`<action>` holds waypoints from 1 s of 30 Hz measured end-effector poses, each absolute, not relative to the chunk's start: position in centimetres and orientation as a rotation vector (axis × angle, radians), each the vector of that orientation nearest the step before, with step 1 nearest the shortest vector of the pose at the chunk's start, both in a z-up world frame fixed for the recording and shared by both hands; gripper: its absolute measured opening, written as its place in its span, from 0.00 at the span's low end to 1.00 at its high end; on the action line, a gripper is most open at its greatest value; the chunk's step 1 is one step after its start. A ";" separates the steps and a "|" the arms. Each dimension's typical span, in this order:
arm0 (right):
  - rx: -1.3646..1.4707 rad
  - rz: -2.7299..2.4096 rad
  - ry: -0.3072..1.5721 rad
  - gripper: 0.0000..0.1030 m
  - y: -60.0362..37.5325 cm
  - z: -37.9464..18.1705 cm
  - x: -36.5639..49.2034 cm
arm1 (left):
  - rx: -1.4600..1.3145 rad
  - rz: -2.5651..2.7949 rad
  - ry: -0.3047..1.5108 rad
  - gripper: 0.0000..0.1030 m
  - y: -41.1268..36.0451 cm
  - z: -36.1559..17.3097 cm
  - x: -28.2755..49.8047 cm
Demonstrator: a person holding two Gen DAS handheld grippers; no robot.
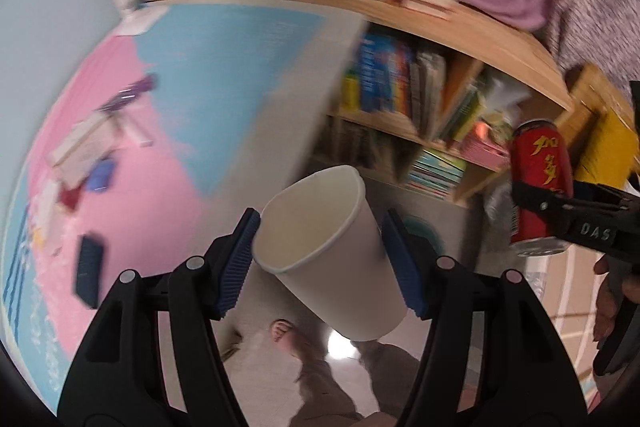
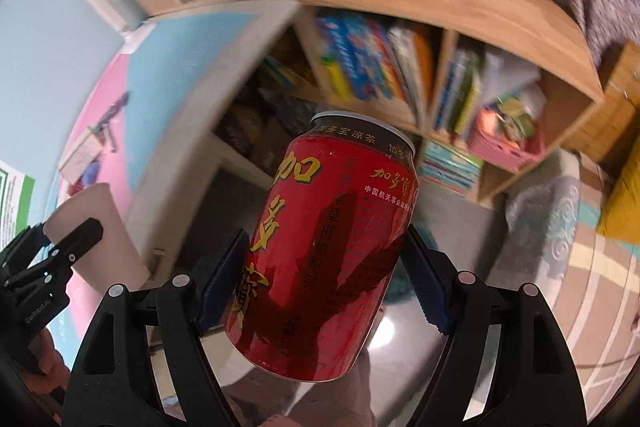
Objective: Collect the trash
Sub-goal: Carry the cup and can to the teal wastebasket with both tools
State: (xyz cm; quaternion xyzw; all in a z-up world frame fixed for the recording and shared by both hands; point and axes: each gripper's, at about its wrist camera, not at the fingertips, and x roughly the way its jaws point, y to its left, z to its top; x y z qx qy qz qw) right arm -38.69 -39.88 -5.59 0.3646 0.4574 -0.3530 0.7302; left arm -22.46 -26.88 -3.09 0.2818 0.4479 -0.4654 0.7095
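Left claw: my left gripper (image 1: 320, 259) is clamped on a white paper cup (image 1: 324, 251), blue ribbed pads pressing its wall from both sides just below the rim.
Paper cup: tilted, open mouth turned toward the camera and up-left, base pointing down-right; plain white, no print or logo legible; inside looks empty. Also seen at the left edge of the right wrist view (image 2: 100, 227).
Right claw: my right gripper (image 2: 324, 279) is closed on a red drink can (image 2: 328, 247), one pad on each side of the lower body.
Red can: held clear of the floor, leaning, top rim away from the camera. Large gold Chinese characters "加多" run down the red body; the dark band under the rim carries "加多宝凉茶". Small white print on the side is partly readable, beginning "中国航天". From the left wrist view the same can (image 1: 540, 183) sits at the right.
Gripper marking: letters "DAS" show on my right gripper's black arm in the left wrist view.
Surroundings: wooden bookshelf (image 2: 460, 15) packed with books behind both items; titles too blurred to read. Pink-and-blue table top (image 1: 168, 131) at left carries small objects, blurred. Glossy floor (image 1: 280, 367) below.
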 end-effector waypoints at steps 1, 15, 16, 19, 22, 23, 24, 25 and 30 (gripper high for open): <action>0.817 -0.784 1.012 0.74 -40.2 -6.1 -39.8 | 0.639 -1.054 1.008 0.59 -27.7 -3.6 -23.4; 1.051 -0.836 1.026 0.74 -43.3 -14.2 -50.6 | 0.884 -1.276 1.109 0.59 -36.8 -13.1 -35.0; 1.058 -0.842 1.034 0.74 -43.4 -14.7 -50.9 | 0.901 -1.284 1.130 0.59 -37.1 -14.1 -35.4; 1.084 -0.850 1.044 0.74 -43.6 -16.2 -51.6 | 0.941 -1.292 1.145 0.59 -37.9 -16.0 -36.5; 1.118 -0.855 1.045 0.74 -43.8 -17.6 -52.1 | 0.955 -1.292 1.170 0.59 -38.4 -17.1 -37.0; 1.129 -0.852 1.042 0.74 -43.9 -17.9 -52.2 | 0.959 -1.294 1.174 0.59 -38.6 -17.4 -37.1; 1.133 -0.853 1.043 0.74 -44.0 -18.1 -52.2 | 0.964 -1.293 1.177 0.59 -38.7 -17.6 -37.2; 1.132 -0.855 1.045 0.74 -44.1 -18.3 -52.2 | 0.966 -1.291 1.181 0.59 -38.9 -17.8 -37.2; 1.133 -0.851 1.056 0.74 -44.7 -19.0 -51.7 | 0.977 -1.290 1.180 0.66 -39.3 -18.2 -37.2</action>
